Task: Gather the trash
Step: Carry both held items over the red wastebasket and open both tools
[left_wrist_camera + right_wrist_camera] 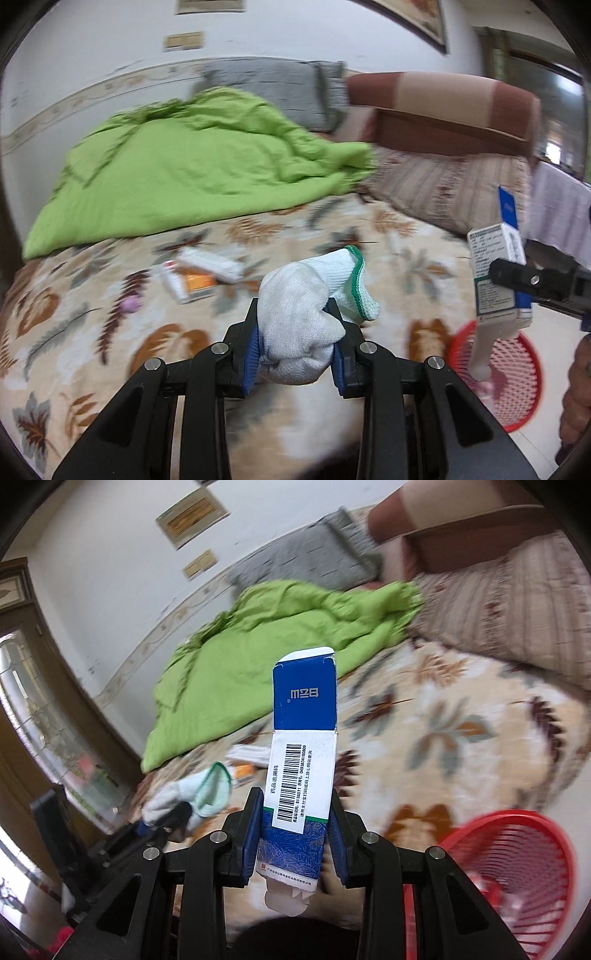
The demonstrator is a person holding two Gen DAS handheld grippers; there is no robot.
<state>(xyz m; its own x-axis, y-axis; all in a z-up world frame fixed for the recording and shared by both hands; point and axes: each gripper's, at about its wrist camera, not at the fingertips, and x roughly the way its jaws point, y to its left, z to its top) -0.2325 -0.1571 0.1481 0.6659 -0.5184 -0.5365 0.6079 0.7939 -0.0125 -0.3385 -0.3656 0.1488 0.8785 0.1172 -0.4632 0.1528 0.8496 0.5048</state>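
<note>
Two grippers (295, 332) (293, 834). One glove (306, 317) and one blue-and-white carton (301, 760) held up. On the bed (406, 240): two more boxes (192, 282) (210, 262), one small pink item (131, 304), one green blanket (184, 166), one grey pillow (273, 85). One red basket (517, 878).

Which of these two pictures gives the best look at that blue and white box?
The right wrist view: the blue and white box fills the centre, clamped in the right gripper, barcode readable. The left wrist view shows it only small and side-on at the right edge.
</note>
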